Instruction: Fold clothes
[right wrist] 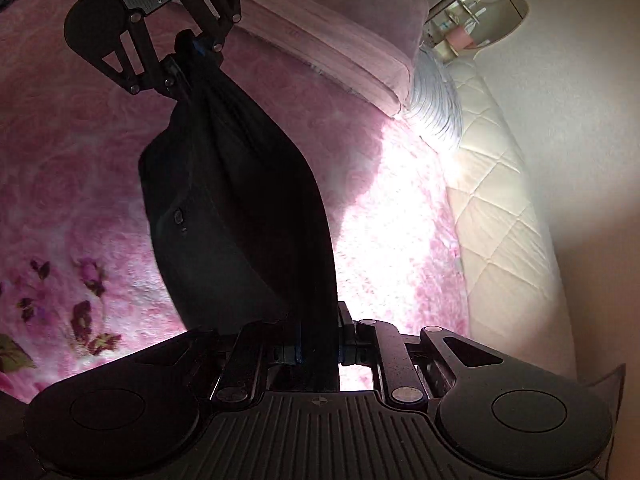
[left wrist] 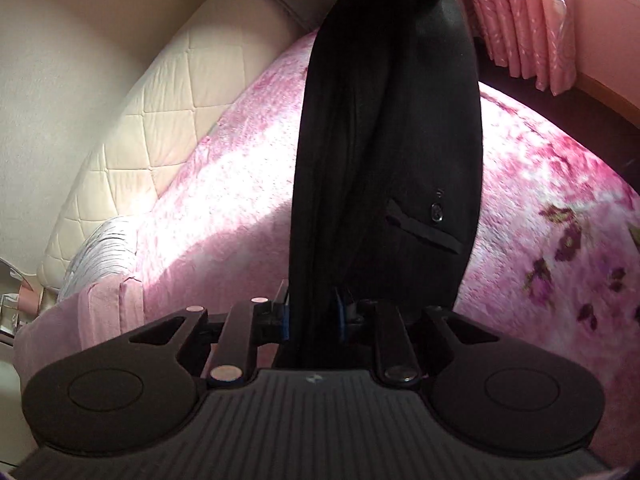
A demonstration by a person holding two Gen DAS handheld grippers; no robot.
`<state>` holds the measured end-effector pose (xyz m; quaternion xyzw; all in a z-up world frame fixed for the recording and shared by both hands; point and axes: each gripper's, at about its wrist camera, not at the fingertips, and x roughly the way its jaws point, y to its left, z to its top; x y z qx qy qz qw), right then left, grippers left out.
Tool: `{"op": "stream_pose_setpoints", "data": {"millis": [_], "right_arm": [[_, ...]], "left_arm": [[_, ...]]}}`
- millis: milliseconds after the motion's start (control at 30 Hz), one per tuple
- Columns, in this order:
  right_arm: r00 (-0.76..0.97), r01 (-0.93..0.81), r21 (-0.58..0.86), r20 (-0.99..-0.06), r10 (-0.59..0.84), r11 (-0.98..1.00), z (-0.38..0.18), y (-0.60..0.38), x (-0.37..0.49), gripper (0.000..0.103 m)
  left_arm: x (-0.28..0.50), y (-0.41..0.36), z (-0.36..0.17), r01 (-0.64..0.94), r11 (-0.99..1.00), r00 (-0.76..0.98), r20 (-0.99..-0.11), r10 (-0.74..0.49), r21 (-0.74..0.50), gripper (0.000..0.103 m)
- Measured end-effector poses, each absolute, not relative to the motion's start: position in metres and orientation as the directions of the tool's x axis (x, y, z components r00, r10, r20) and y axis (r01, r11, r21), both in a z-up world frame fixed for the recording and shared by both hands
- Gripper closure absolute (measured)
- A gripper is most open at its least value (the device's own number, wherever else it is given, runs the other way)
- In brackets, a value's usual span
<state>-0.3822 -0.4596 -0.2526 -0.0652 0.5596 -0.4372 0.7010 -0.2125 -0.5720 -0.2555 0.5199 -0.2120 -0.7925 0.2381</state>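
Left wrist view, from left to right: a cream wall (left wrist: 60, 80); a quilted cream headboard (left wrist: 132, 152); a grey pleated pillow (left wrist: 100, 248) at its foot, beside a folded pale pink cloth (left wrist: 108, 312); then the pink floral blanket (left wrist: 224, 208) that covers the bed. At centre, the black garment (left wrist: 384, 152), apparently trousers with a welt pocket and a small button, is stretched as a long bunched band above the blanket. Its near end is pinched between the blue-padded fingers of the left gripper (left wrist: 312, 316), which are closed on the cloth; its far end runs up to the other tool at the top edge. Further right lie the darker flower prints of the blanket and, at top right, pink curtains (left wrist: 528, 20). Right wrist view, from left to right: the blanket (right wrist: 60, 180) with its flower prints; the left gripper (right wrist: 188, 64) at upper left, clamped on the gathered far end of the garment (right wrist: 240, 208); the garment sagging between the two tools, clear of the bed; the right gripper (right wrist: 318, 344) at bottom centre, its fingers closed on the near end; a sunlit patch of blanket; the folded cloth (right wrist: 340, 32); the pillow (right wrist: 436, 108); the headboard (right wrist: 504, 216); the wall (right wrist: 580, 120).
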Motion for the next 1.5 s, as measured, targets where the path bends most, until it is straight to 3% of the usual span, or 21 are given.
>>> {"op": "stream_pose_setpoints", "data": {"millis": [333,533,600,733,800,900,1000,1067,1133,1300,1500], "right_arm": [[0.126,0.449,-0.654,-0.627,-0.768,0.608,-0.214,-0.618,-0.524,0.09],[0.124,0.385,-0.776,-0.493,-0.861,0.5,-0.239,-0.719,-0.631,0.09],[0.096,0.393,-0.777,-0.497,-0.863,0.491,-0.275,-0.737,-0.66,0.09],[0.024,0.435,-0.655,-0.677,-0.735,0.618,-0.377,-0.754,-0.701,0.09],[0.015,0.448,-0.587,-0.75,-0.662,0.675,-0.417,-0.749,-0.714,0.09],[0.04,0.476,-0.574,-0.742,-0.669,0.666,-0.433,-0.731,-0.724,0.089],[0.036,0.504,-0.562,-0.745,-0.666,0.656,-0.437,-0.725,-0.723,0.087],[0.015,0.527,-0.548,-0.758,-0.652,0.649,-0.437,-0.725,-0.72,0.078],[-0.005,0.556,-0.53,-0.772,-0.636,0.64,-0.435,-0.724,-0.718,0.063],[-0.015,0.711,-0.42,-0.811,-0.585,0.564,-0.397,-0.711,-0.731,0.063],[0.171,0.884,-0.143,-0.787,-0.592,0.446,-0.36,-0.728,-0.736,0.063]], "left_arm": [[-0.352,-0.711,-0.211,0.301,-0.647,-0.234,-0.604,-0.762,0.7,0.085],[-0.467,-0.791,-0.259,0.39,-0.513,-0.199,-0.473,-0.858,0.765,0.085],[-0.502,-0.804,-0.304,0.404,-0.556,-0.194,-0.526,-0.828,0.726,0.085],[-0.552,-0.802,-0.407,0.37,-0.693,-0.162,-0.691,-0.704,0.619,0.085],[-0.556,-0.787,-0.427,0.362,-0.699,-0.153,-0.7,-0.697,0.616,0.085],[-0.549,-0.77,-0.435,0.346,-0.689,-0.158,-0.684,-0.712,0.637,0.085],[-0.548,-0.767,-0.435,0.328,-0.701,-0.156,-0.696,-0.701,0.633,0.083],[-0.548,-0.769,-0.435,0.313,-0.729,-0.15,-0.726,-0.671,0.609,0.075],[-0.542,-0.768,-0.429,0.307,-0.756,-0.141,-0.758,-0.637,0.579,0.073],[-0.515,-0.753,-0.401,0.359,-0.773,-0.142,-0.788,-0.599,0.523,0.073],[-0.501,-0.779,-0.366,0.562,-0.702,-0.188,-0.759,-0.624,0.438,0.074]]}}
